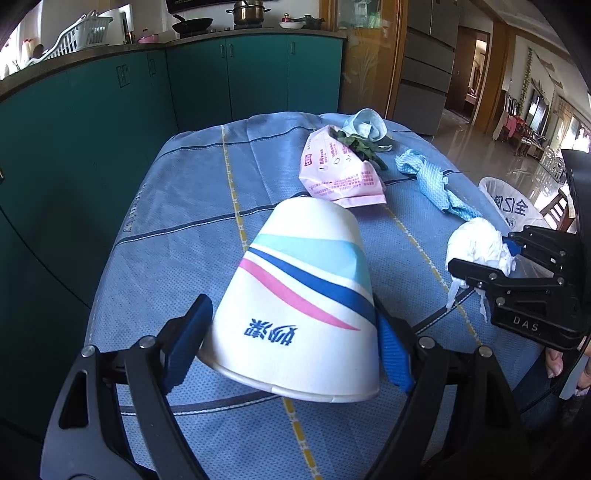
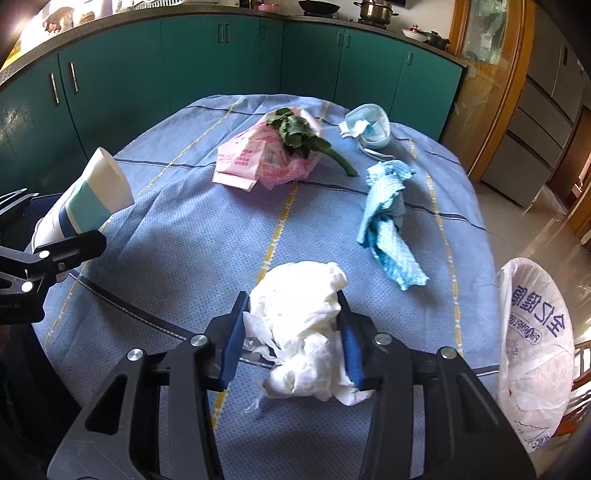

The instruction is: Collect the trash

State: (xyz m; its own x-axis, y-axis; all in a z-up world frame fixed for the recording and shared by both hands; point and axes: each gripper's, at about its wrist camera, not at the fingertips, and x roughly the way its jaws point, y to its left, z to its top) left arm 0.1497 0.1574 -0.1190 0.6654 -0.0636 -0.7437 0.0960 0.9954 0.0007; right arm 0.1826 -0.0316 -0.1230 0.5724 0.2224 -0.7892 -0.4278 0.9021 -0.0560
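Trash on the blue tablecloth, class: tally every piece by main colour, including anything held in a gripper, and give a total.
White: 2, striped paper cup, crumpled tissue wad
Blue: 2, checked cloth, face mask
Pink: 1, printed plastic packet
Green: 1, leafy vegetable scrap
Total: 6

Premises: a home kitchen opening onto a living area. Teal cabinets [image 2: 207, 70] run under a dark counter [image 1: 207, 38] along the wall. A frying pan [image 1: 192, 24] and a steel pot [image 1: 245, 11] sit on the stove; a white dish rack [image 1: 83, 35] stands at the counter's end. A grey refrigerator [image 1: 430, 62] stands beside a wooden door frame [image 1: 391, 55]. A table under a blue cloth [image 2: 177, 236] occupies the foreground.
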